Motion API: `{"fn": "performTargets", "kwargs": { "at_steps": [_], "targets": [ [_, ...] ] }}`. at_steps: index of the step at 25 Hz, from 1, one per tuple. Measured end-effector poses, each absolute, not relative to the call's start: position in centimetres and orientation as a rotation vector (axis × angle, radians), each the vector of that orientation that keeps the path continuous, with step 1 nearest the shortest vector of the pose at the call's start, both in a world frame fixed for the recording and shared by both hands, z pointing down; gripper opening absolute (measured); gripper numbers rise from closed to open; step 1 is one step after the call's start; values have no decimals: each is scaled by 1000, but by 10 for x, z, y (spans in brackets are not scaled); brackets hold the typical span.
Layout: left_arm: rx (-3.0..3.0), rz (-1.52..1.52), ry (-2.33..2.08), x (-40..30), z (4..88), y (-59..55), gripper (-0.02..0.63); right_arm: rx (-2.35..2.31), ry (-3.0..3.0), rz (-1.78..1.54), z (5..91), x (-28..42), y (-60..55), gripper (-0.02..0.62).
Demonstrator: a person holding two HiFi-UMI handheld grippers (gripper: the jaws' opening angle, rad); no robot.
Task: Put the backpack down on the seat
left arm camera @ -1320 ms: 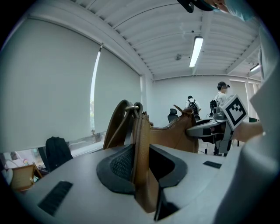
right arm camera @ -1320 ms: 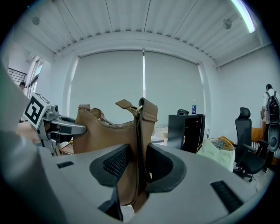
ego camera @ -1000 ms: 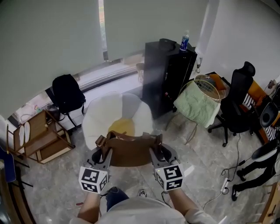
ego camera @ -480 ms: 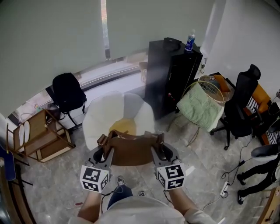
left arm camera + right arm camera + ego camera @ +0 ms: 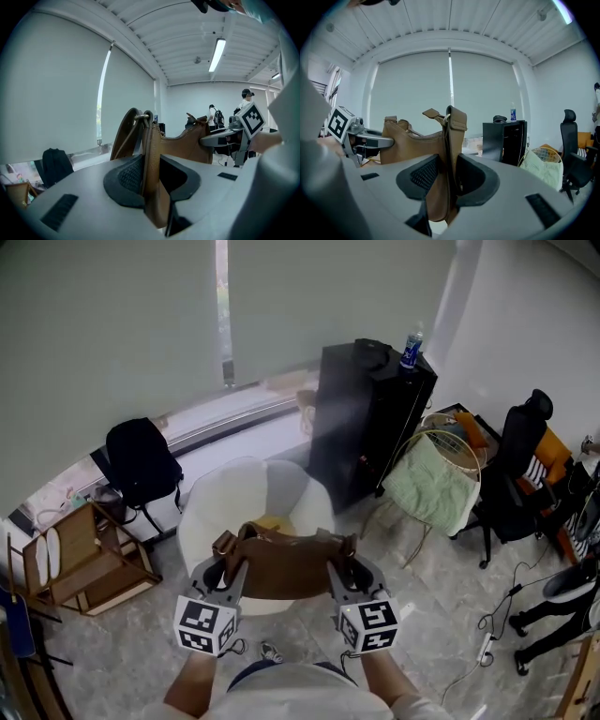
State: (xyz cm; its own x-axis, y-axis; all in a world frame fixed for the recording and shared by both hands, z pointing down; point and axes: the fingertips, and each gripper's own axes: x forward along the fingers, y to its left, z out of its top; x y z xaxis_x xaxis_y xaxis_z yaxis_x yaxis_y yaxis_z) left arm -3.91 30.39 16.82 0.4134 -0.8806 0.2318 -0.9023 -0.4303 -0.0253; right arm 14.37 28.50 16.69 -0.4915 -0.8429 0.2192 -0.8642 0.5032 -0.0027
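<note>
**The brown backpack (image 5: 284, 566) hung between two clenched grippers over the near rim of the white seat (image 5: 204, 512).**

The left gripper (image 5: 227, 563) had its jaws pinched on the strap end at the backpack's 9 o'clock side, and the right gripper (image 5: 339, 561) gripped the matching strap end at 3 o'clock, so the bag was off the floor and not yet resting on anything. To set it down well, both hands would probably need to carry it on toward 12 o'clock, keep it level, and lower it into the middle of the seat before letting go. The seat's bowl held a yellow cushion (image 5: 271, 521). At 2 o'clock a wire basket (image 5: 457, 432) carried a green cloth (image 5: 433, 486) draped over its side.
</note>
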Motion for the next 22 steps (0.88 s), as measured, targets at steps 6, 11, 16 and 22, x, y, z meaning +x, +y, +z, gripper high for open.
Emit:
{"fn": "performTargets", "kwargs": {
  "at_steps": [6,11,16,22],
  "targets": [
    [2566,304,-1580,-62,170,278,101,1493,-2537,185,168,121,263,147],
    [2550,301,-1577,-63,174,259,101,1471,-2534,209,174,120,241,147],
    [2516,292,-1618,-59,175,240,101,1418,-2562,203,173,123,215,147],
    [2450,274,-1698,-48,172,214,101,1324,-2608,192,168,132,178,147]
  ]
}}
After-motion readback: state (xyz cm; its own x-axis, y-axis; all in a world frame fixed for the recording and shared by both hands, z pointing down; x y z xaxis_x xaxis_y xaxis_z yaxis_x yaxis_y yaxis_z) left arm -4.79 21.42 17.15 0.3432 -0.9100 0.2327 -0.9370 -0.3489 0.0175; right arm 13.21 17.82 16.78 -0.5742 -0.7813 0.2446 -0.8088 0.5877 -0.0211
